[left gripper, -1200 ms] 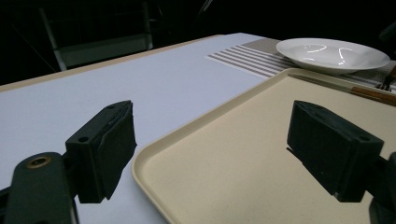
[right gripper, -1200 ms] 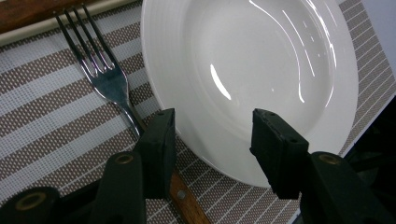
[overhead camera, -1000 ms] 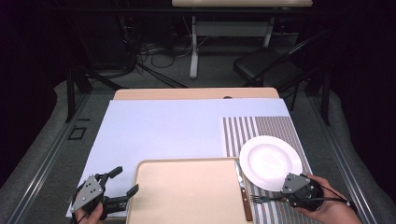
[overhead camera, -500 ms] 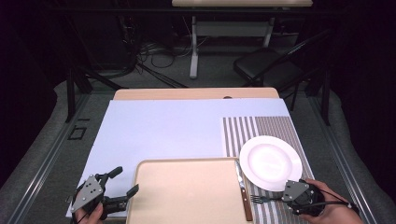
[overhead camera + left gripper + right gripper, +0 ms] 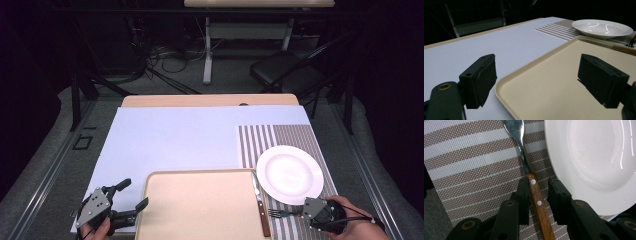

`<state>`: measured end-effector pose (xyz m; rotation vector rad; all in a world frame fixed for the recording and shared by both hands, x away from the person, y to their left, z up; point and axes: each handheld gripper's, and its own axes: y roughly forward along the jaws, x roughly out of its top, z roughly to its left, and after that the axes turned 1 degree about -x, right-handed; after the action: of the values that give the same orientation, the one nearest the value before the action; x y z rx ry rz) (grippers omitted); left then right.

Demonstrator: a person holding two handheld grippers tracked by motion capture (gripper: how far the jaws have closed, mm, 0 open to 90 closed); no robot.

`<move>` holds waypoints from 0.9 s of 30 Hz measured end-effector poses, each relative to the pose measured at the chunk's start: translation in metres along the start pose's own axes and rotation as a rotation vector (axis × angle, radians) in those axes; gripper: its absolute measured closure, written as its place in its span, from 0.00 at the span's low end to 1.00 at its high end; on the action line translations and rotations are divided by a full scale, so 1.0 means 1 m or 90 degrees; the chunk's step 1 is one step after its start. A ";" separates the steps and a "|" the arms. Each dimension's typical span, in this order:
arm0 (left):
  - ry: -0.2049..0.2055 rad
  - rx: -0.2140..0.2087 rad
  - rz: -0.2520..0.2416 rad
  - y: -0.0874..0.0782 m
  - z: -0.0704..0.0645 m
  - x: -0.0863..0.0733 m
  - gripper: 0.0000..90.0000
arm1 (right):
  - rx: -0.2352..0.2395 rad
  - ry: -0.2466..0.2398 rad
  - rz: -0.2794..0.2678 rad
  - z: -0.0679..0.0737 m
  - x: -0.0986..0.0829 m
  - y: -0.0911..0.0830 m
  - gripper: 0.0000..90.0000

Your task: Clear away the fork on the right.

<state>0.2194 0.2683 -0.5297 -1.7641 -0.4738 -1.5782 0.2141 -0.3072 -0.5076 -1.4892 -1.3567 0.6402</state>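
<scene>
Black, two-jawed and hand-held, the right gripper [image 5: 537, 195] straddles the wooden handle of a fork [image 5: 535, 195]. One jaw touches the handle's left side; a narrow gap shows on the other side, so the jaws appear partly closed and not yet clamped. In the high view the right gripper [image 5: 306, 212] sits at the near right corner of the table, the fork [image 5: 280, 213] pointing its tines left toward the tray.

The wood-handled steel fork lies flat on the brown-and-white striped placemat [image 5: 474, 170], just beside the rim of the round white plate [image 5: 599, 157]. Its handle is reddish-brown wood with two pale rivets; the steel neck runs forward to a head cut off by the frame edge.

A wood-handled knife [image 5: 260, 210] lies along the right edge of the beige plastic tray [image 5: 200, 210].

The left gripper [image 5: 131, 196] hovers by the tray's left rim, jaws spread wide and empty.

Judged progress: the approach to the fork is complete and the grasp is in hand. Closing firmly, lifting and placing the fork remain to be done.
</scene>
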 end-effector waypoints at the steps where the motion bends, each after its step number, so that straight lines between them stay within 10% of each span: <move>1: 0.000 0.000 0.000 0.000 0.000 0.000 0.17 | -0.001 -0.004 0.005 0.000 0.000 0.001 0.79; 27: 0.001 -0.002 0.001 0.000 0.000 0.000 0.17 | 0.024 -0.098 0.054 0.000 0.008 0.023 0.80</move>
<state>0.2197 0.2681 -0.5301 -1.7655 -0.4699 -1.5792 0.2259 -0.2973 -0.5259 -1.4987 -1.3960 0.8445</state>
